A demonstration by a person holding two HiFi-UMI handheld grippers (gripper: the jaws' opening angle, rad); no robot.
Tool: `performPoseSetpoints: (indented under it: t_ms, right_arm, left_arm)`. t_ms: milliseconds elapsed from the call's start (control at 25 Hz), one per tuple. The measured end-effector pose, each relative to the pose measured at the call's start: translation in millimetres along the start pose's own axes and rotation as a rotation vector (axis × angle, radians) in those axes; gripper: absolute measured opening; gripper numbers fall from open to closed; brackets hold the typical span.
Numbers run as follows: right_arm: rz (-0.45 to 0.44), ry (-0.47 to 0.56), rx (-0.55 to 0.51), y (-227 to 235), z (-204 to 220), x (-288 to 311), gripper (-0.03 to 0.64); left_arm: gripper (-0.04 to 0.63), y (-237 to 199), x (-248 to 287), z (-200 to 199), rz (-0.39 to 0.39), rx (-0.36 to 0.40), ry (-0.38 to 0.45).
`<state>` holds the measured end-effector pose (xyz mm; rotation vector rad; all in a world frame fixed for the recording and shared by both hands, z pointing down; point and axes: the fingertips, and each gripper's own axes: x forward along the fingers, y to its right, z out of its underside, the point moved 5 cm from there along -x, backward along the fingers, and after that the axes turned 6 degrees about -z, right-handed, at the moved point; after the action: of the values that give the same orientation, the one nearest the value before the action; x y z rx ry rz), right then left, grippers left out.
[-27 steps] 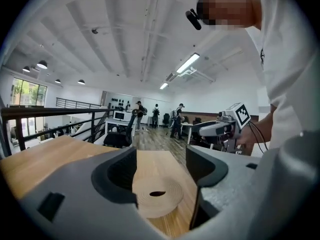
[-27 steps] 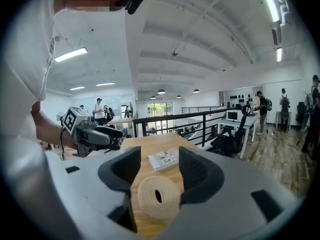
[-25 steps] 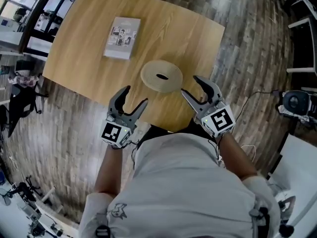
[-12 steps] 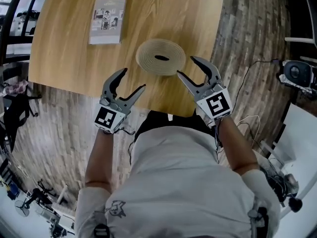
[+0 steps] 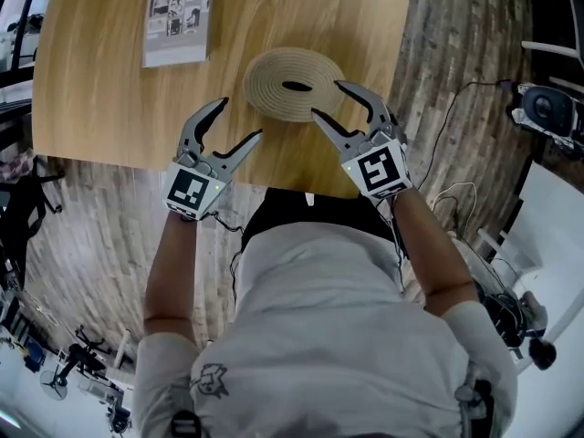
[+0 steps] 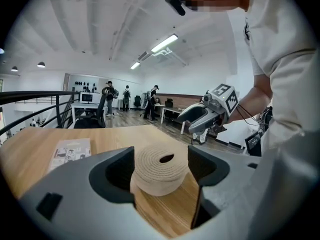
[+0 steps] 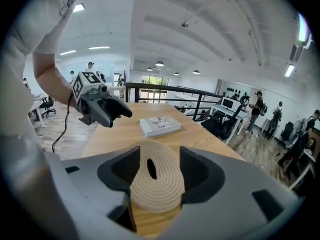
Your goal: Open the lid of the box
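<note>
Both grippers are coming down toward the table (image 5: 100,108), flanking the box (image 5: 278,112), which is sitting near its front edge. Left gripper (image 5: 239,119) has just been widening its jaws and right gripper (image 5: 327,99) is gaping too. Both are holding nothing, probably readying for the lid (image 5: 294,73). Booklet (image 5: 178,16) print is looking too small to read.

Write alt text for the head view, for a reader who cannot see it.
From above, a person aims the open left gripper and open right gripper at a round woven box on a wooden table; neither grips it. The left gripper's fingers have just been opening, nothing between them. A booklet lies beyond.
</note>
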<state>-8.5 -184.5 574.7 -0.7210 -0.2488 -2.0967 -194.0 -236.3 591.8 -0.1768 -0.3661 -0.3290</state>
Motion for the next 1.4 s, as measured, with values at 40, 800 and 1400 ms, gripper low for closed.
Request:
performPoseSetpoints:
  t_ms: [40, 800, 1400]
  right_arm:
    - [-0.004, -0.016, -0.002, -1.0, 4.6, 4.9, 0.256]
    - [-0.012, -0.246, -0.222, -3.3, 46.0, 74.2, 0.25]
    - [0.007, -0.273, -0.308, -7.0, 47.7, 95.2, 0.236]
  left_arm:
    - [0.324, -2.3, 2.1, 4.6, 0.003, 0.017, -0.003]
    - [0.335, -38.8, 48.5, 83.2, 0.15, 0.296, -0.16]
    - [0.359, -57.0, 87.4, 107.9, 0.33, 0.305, -0.246]
